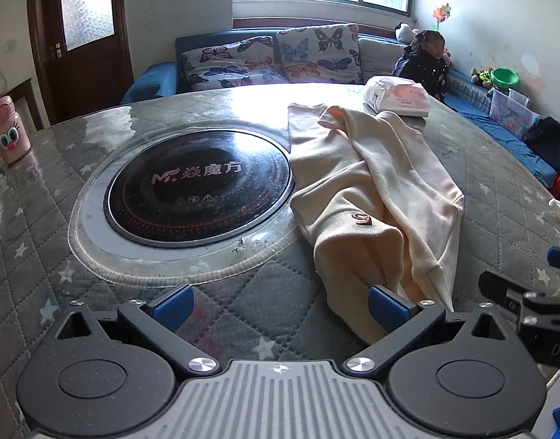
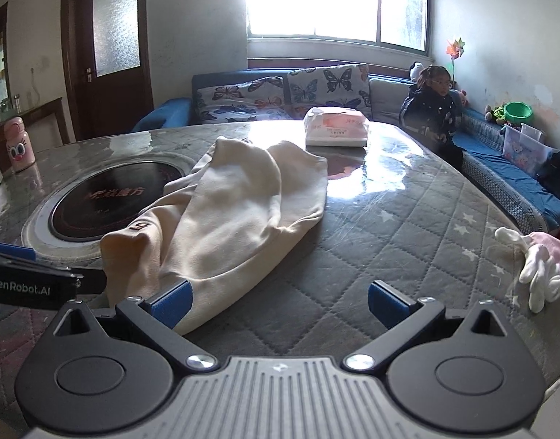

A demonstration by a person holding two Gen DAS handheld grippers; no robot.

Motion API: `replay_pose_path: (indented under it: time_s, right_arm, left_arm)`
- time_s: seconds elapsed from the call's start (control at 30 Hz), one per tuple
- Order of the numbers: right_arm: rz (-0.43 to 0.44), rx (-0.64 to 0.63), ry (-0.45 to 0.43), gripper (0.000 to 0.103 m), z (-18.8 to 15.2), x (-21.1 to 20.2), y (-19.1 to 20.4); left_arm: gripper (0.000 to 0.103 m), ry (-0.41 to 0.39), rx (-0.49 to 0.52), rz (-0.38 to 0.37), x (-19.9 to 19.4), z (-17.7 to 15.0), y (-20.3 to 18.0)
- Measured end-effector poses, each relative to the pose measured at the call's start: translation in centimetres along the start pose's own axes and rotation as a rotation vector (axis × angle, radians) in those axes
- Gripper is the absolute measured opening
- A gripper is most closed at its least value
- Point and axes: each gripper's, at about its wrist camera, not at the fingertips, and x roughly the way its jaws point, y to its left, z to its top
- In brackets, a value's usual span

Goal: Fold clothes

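A cream garment [image 1: 375,190] with a small brown embroidered mark lies crumpled lengthwise on the quilted table [image 1: 243,303], right of the round black cooktop [image 1: 199,186]. My left gripper [image 1: 280,305] stands open over the table's near edge; its right finger sits at the garment's near end, with only bare table between the pads. In the right wrist view the same garment [image 2: 225,212] lies left of centre. My right gripper [image 2: 280,301] is open too, its left finger by the garment's near hem. Each gripper shows at the edge of the other's view.
A tissue pack [image 1: 397,97] rests on the table beyond the garment. A pink bottle [image 1: 7,130] stands far left. Small pale gloves [image 2: 536,267] lie at the table's right edge. A person sits on the blue sofa [image 2: 431,106] behind the table.
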Motion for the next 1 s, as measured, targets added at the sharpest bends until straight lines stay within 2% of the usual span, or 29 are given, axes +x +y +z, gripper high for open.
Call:
replay_pose_path:
  time_s: [0.4,0.77,1.0]
  right_arm:
    - [0.020,0.003,0.009,0.103,-0.7,-0.5,0.6]
    - [0.036,0.020,0.004,0.103,-1.0,-0.8,0.6]
    - [0.042,0.020,-0.002,0.103,-1.1,-1.2,0.7]
  left_arm:
    - [0.103,-0.005,-0.026,-0.018,-0.5,-0.7,0.3]
    - [0.103,-0.038,0.024,0.027,-1.1,-1.2,-0.6]
    - [0.103,-0.034,0.022,0.046,-1.3,-1.2,-0.5]
